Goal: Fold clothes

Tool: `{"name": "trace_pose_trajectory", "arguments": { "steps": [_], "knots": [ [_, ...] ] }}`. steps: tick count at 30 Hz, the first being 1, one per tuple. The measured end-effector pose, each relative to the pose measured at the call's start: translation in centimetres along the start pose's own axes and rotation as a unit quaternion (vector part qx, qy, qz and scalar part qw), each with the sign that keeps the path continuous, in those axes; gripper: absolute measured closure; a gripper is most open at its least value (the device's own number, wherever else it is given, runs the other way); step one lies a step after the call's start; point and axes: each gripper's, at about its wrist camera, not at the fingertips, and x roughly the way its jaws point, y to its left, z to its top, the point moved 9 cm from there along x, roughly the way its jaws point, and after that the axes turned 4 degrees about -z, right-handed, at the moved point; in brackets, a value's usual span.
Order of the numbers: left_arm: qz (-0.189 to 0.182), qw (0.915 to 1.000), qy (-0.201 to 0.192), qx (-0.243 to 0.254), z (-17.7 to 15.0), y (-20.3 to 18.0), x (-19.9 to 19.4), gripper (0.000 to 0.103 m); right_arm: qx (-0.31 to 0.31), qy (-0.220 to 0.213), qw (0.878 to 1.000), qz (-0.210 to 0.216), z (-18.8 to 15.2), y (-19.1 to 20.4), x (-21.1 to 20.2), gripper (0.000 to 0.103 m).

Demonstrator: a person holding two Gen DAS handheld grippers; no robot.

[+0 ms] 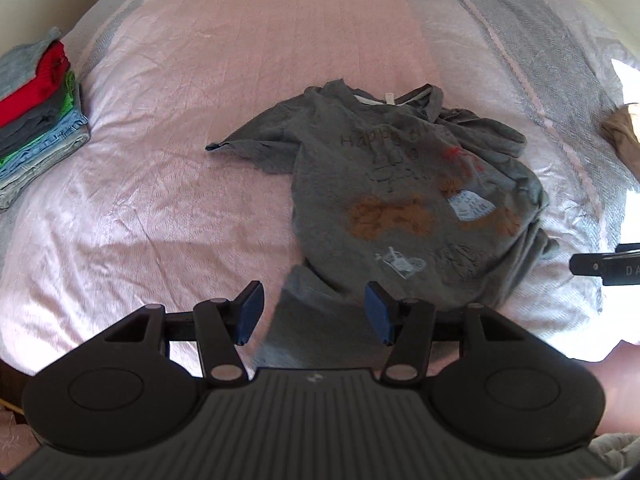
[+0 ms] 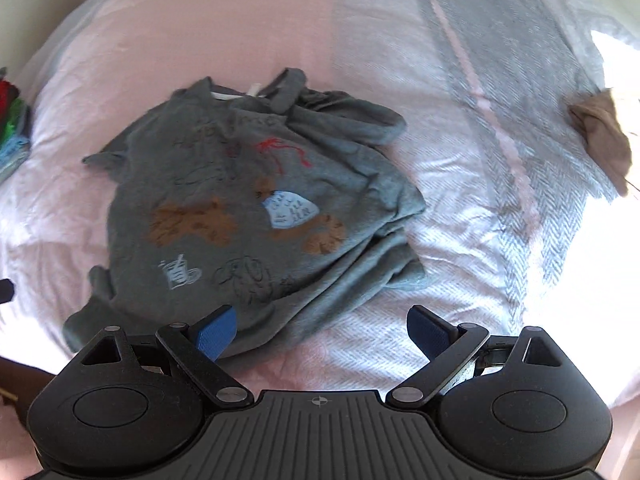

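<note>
A grey T-shirt [image 1: 404, 200] with brown, blue and red prints lies crumpled, print side up, on the pink bed cover [image 1: 180, 184]. Its left sleeve is spread flat, and its right side is bunched in folds. My left gripper [image 1: 316, 314] hovers open over the shirt's near left hem, nothing between its blue pads. In the right wrist view the same T-shirt [image 2: 248, 216] sits left of centre. My right gripper [image 2: 322, 334] hangs open above the shirt's near right hem and the bed cover [image 2: 400, 352], holding nothing. Its tip also shows as the right gripper [image 1: 600, 266] at the edge of the left wrist view.
A stack of folded clothes [image 1: 36, 116], grey, red, green and blue, stands at the bed's left side. A brown garment [image 2: 604, 140] lies at the far right on the grey herringbone blanket [image 2: 520, 92]. Bright sunlight washes out the right edge.
</note>
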Motion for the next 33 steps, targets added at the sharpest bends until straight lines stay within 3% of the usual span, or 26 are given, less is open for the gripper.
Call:
{"name": "trace_pose_trajectory", "arguments": {
  "steps": [10,21,23,24,28,29,31,33],
  "knots": [
    [-0.012,0.9999,-0.003,0.008,2.1,5.2,4.6,0.057,-0.02,-0.023,0.998,-0.046,2.6,-1.7,3.7,0.009],
    [-0.027,0.9963,-0.063,0.052,11.3,7.7,13.2,0.061,-0.095,-0.112,0.989,-0.031,13.5,-4.3,12.1,0.009],
    [-0.037,0.9946,-0.077,0.06,13.5,7.9,15.0,0.061,-0.113,-0.127,0.985,-0.02,15.7,-3.9,13.5,0.014],
    [-0.038,0.9938,-0.082,0.065,14.6,8.0,15.9,0.061,-0.122,-0.134,0.983,-0.013,16.7,-3.8,14.2,0.022],
    [-0.042,0.99,-0.097,0.093,18.4,7.8,19.6,0.062,-0.159,-0.153,0.975,0.014,20.0,-2.7,17.2,0.022],
    [-0.042,0.9891,-0.099,0.101,19.2,7.8,20.6,0.062,-0.172,-0.153,0.973,0.021,20.5,-2.3,17.9,0.024],
    [-0.04,0.9877,-0.1,0.113,20.6,8.0,22.6,0.062,-0.195,-0.149,0.969,0.034,21.4,-1.3,19.5,0.038],
    [-0.041,0.9869,-0.097,0.123,21.7,8.2,24.4,0.062,-0.217,-0.143,0.964,0.048,22.1,-0.3,21.1,0.038]
  ]
}}
